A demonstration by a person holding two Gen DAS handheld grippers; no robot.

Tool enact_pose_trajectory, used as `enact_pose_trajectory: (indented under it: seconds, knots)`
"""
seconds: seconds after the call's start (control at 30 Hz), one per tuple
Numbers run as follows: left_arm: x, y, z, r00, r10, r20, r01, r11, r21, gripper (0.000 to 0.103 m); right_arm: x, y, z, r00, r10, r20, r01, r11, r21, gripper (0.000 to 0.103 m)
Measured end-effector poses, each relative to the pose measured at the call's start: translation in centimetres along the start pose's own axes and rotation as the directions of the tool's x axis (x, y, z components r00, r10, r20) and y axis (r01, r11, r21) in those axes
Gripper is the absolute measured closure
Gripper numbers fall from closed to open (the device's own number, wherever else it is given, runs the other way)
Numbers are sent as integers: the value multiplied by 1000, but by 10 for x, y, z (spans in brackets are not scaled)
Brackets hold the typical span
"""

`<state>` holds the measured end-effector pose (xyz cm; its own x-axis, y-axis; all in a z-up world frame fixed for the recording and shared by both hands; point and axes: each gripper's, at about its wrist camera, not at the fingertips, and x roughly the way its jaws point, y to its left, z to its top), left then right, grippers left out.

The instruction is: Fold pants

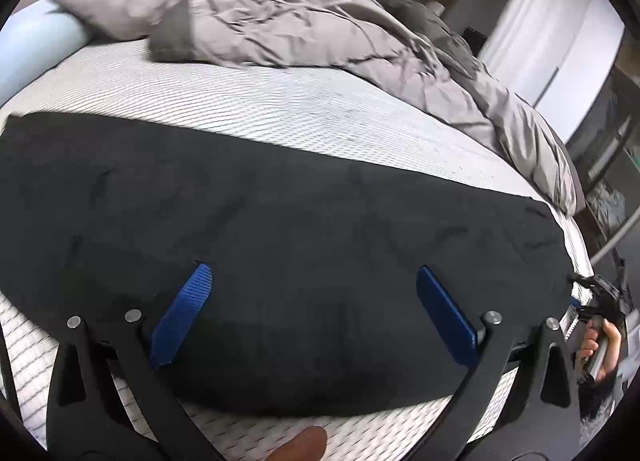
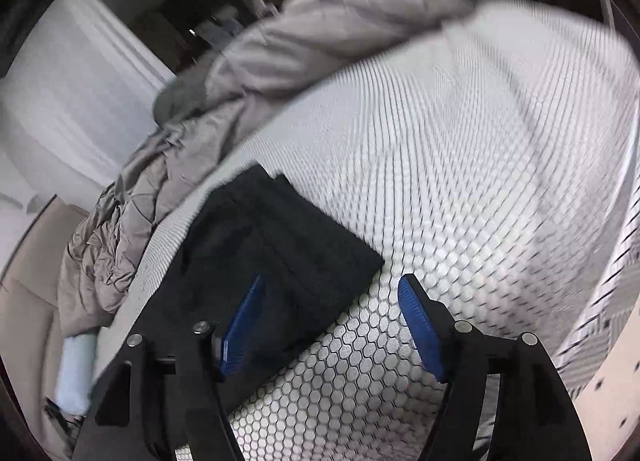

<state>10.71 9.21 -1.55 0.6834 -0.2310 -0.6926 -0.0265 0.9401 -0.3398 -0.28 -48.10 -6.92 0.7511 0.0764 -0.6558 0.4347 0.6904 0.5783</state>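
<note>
Black pants (image 1: 280, 229) lie flat across the white patterned mattress (image 1: 280, 101), stretched from left to right. My left gripper (image 1: 312, 281) is open and hovers over the middle of the pants, its blue pads spread wide. In the right wrist view one end of the pants (image 2: 276, 237) lies on the mattress (image 2: 460, 161). My right gripper (image 2: 332, 293) is open at that end's corner, with the left pad over the fabric and the right pad over bare mattress. The right gripper also shows at the pants' right end in the left wrist view (image 1: 596, 297).
A crumpled grey duvet (image 1: 280, 9) is heaped along the far side of the bed and also shows in the right wrist view (image 2: 240, 73). A pale blue bolster (image 1: 36, 41) lies at the far left. The bed's edge runs on the right (image 1: 580, 245).
</note>
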Motion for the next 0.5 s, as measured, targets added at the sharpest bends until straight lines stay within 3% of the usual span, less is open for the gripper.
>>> enact_pose_trajectory:
  seconds: [0.03,0.07,0.1,0.13,0.17,0.23,0.33,0.43,0.5]
  knots:
    - [8,-11,6,1000,-9,-10,9,1000,8,1,7,-7,1,1000,11,-13,-10,999,42,38]
    - [15,-22,11,999,-24,-21,24,999,25,1,9,-9,4,999,38,-4,-38,998,58,49]
    - [20,-33,15,999,-41,-28,42,998,44,1,6,-8,5,997,70,13,-70,996,47,69]
    - [24,-43,17,998,-63,-27,64,996,61,1,-1,-4,5,997,65,35,-66,998,22,70]
    - [28,-52,18,997,-77,-26,79,994,79,1,-8,-2,4,996,50,70,-50,999,-1,78]
    - [32,-60,13,995,-93,-26,95,992,82,1,-5,-8,-1,999,8,53,-8,1000,2,82]
    - [39,-57,0,994,-71,-80,76,996,56,1,3,-23,-6,1000,-4,2,4,999,45,81]
    - [40,-53,-8,995,-35,-90,40,997,63,1,-27,-10,-2,995,-35,96,33,999,17,54]
    - [41,-53,-9,996,-21,-83,28,995,94,1,-46,6,5,981,-3,195,15,998,-61,36]
